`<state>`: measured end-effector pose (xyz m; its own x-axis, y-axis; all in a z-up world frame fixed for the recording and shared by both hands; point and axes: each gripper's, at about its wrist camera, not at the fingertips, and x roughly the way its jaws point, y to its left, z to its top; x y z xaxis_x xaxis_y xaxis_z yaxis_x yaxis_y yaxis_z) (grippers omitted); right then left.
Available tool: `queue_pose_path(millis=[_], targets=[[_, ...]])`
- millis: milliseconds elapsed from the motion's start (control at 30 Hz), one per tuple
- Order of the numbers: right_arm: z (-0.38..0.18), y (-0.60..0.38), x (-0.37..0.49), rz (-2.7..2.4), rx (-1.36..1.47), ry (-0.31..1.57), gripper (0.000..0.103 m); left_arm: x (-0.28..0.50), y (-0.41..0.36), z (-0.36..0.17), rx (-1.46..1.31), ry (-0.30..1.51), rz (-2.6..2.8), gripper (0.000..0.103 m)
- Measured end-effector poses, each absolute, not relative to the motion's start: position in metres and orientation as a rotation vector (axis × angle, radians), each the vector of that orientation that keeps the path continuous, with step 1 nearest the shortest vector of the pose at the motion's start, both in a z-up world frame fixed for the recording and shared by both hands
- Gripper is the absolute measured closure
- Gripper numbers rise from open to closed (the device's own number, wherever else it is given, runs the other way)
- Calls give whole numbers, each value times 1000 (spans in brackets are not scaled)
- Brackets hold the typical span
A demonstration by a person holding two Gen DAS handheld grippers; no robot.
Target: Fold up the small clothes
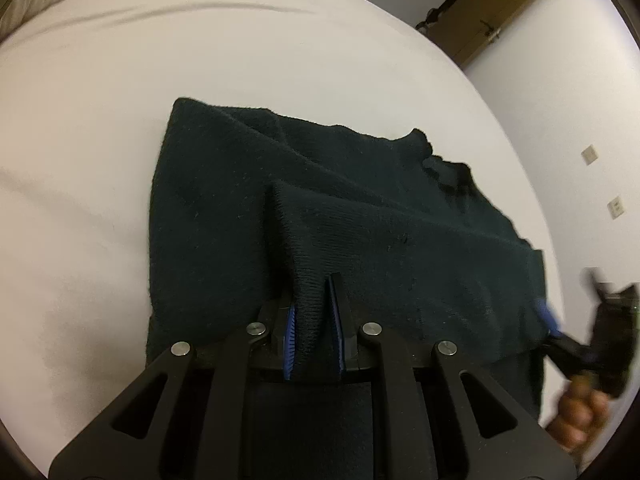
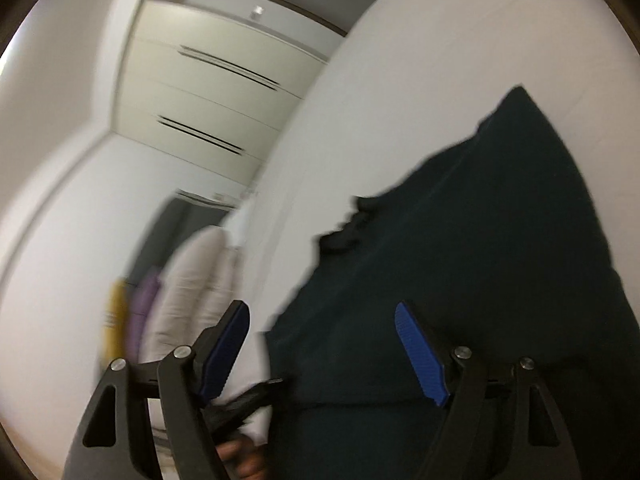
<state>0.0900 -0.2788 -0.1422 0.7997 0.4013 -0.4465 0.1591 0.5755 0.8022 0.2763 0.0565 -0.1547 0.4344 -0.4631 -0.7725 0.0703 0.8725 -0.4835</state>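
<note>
The dark green knitted garment (image 1: 340, 208) is lying on the white bed sheet (image 1: 120, 80), its length running across the left gripper (image 1: 314, 312), which is pinching a ribbed near edge. The right gripper (image 2: 324, 344) is hanging released just beside the garment's right end, holding nothing.

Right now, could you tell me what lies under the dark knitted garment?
The dark green knitted garment lies on a white bed sheet, which shows bare all around it. Whatever sits directly beneath the fabric is covered, so I cannot see it.
</note>
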Motion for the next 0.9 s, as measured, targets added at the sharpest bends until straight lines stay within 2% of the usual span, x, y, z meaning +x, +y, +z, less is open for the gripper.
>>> queue_pose_path(millis=[67,100,133,200,400,533,600,633,700,800,900], targets=[[-162,-296,88,65,966,641,50,276,62,-155,-436,1083,-364,89],[-176,-311,83,44,995,629,88,275,66,-155,-451,1088,-372,89],[-189,-328,76,34,1055,618,103,274,69,-153,-466,1090,-374,88],[-199,-352,61,37,1152,551,103,272,74,-146,-472,1083,-354,86],[-199,-388,45,-70,1160,518,103,262,60,-103,-387,945,-319,86],[-191,-383,44,-116,1118,528,103,273,27,-115,-290,985,-377,86],[-180,-382,34,-153,1122,508,92,279,26,-135,-279,1041,-349,86],[-170,-378,29,-154,1114,482,71,279,28,-142,-305,1037,-357,86],[-154,-364,31,-102,1084,445,49,278,33,-149,-341,1013,-379,86],[-136,-338,59,72,1012,488,45,280,28,-151,-305,1009,-381,87],[-143,-317,89,180,972,562,44,282,27,-150,-295,1010,-381,86]])
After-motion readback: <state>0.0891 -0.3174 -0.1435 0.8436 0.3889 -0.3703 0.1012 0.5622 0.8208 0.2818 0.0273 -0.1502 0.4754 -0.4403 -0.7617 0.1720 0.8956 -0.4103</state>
